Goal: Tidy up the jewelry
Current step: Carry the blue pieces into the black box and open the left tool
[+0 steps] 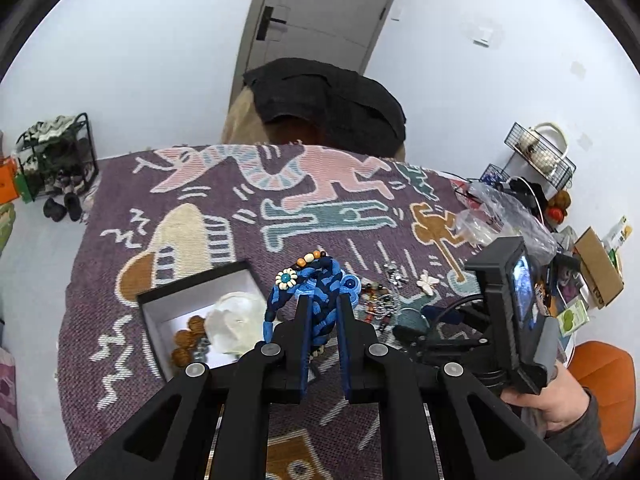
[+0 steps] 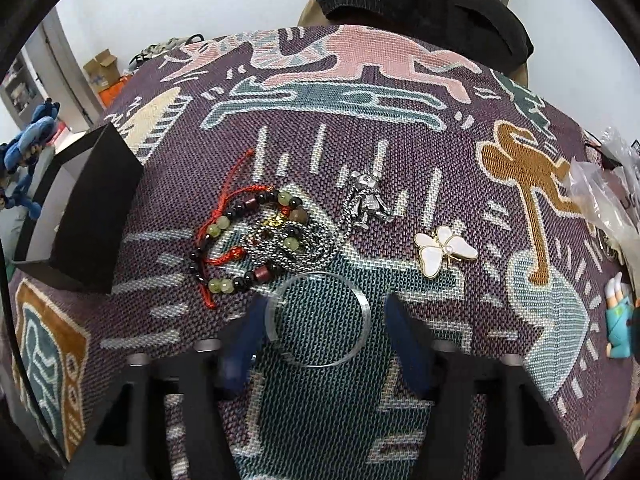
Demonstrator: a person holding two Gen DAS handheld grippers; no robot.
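Our left gripper (image 1: 320,300) clenches the blue braided bracelet (image 1: 316,292) at frame centre; our right gripper (image 2: 320,320), released, straddles the clear bangle (image 2: 362,300) low in its frame

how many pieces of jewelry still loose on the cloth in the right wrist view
4: beaded bracelet at left, silver chain with figure pendant beside and partly under it, butterfly brooch at right, clear bangle nearest. More may hide under the pile.
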